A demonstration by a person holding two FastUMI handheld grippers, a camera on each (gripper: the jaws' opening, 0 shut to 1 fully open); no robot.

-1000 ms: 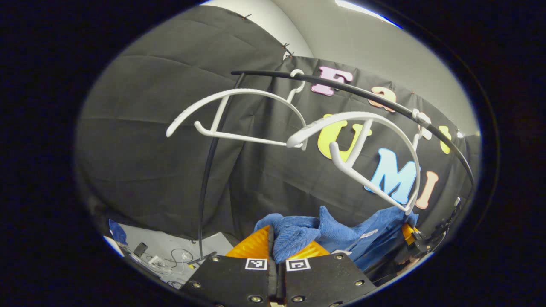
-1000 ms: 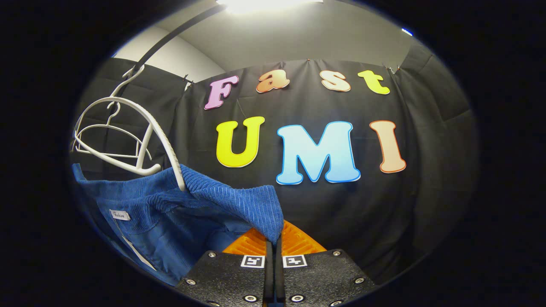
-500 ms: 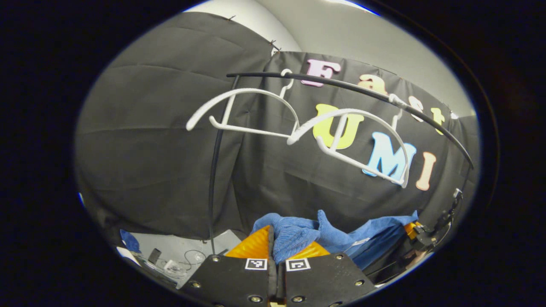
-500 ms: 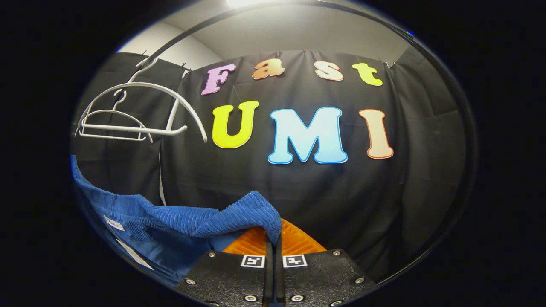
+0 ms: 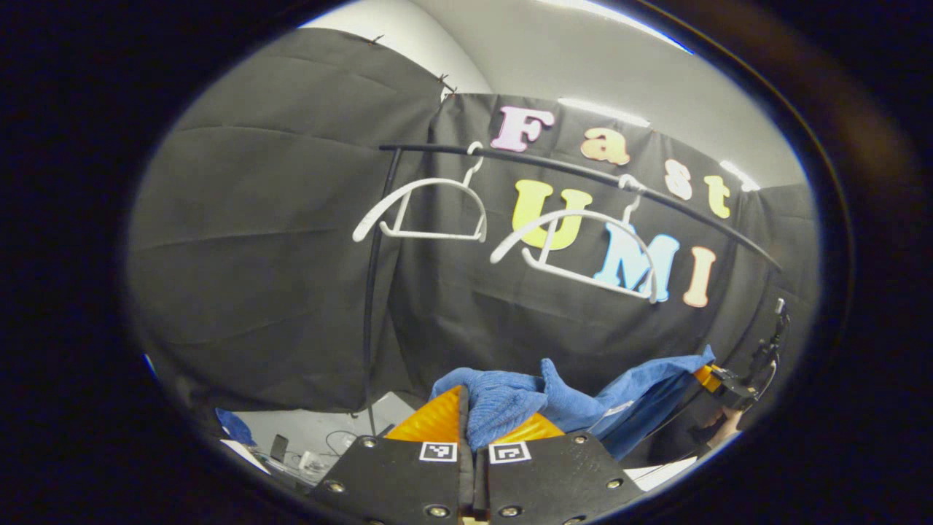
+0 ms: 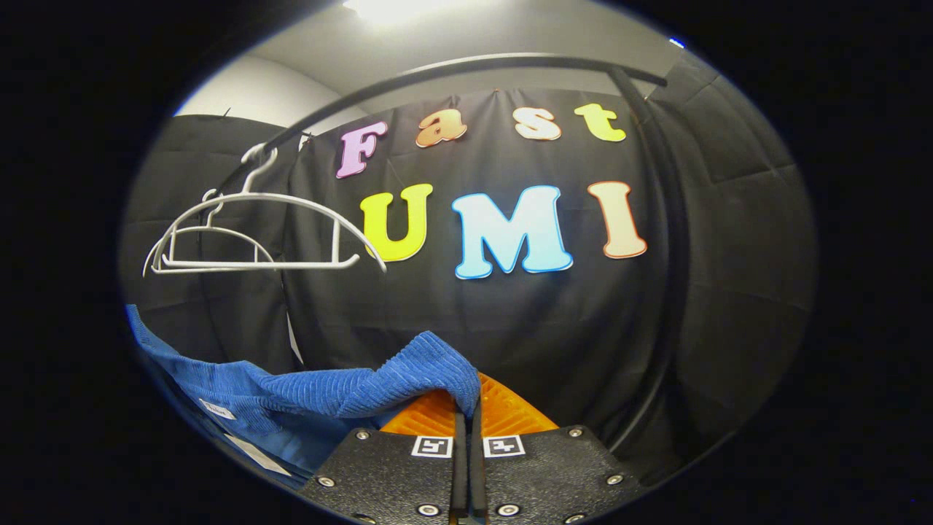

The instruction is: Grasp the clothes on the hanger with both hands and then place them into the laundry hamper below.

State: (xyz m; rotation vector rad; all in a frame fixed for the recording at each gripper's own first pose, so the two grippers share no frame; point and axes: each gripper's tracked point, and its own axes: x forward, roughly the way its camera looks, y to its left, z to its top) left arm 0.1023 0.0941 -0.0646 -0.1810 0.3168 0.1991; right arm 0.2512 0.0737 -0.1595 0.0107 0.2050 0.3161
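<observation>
Left gripper view: your left gripper (image 5: 472,415) clenched on bunched blue garment (image 5: 510,397); cloth spans to your right gripper (image 5: 718,379) at far edge. Two white hangers (image 5: 430,208) hang bare on black rail (image 5: 554,166) above. Right gripper view: right gripper (image 6: 466,408) pinches garment's ribbed edge (image 6: 408,375), well below hangers (image 6: 262,233)

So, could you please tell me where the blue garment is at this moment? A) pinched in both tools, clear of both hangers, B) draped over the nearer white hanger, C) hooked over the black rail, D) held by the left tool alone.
A: the blue garment is pinched in the left tool and in the right tool, hanging below the two bare white hangers on the black rail.
</observation>
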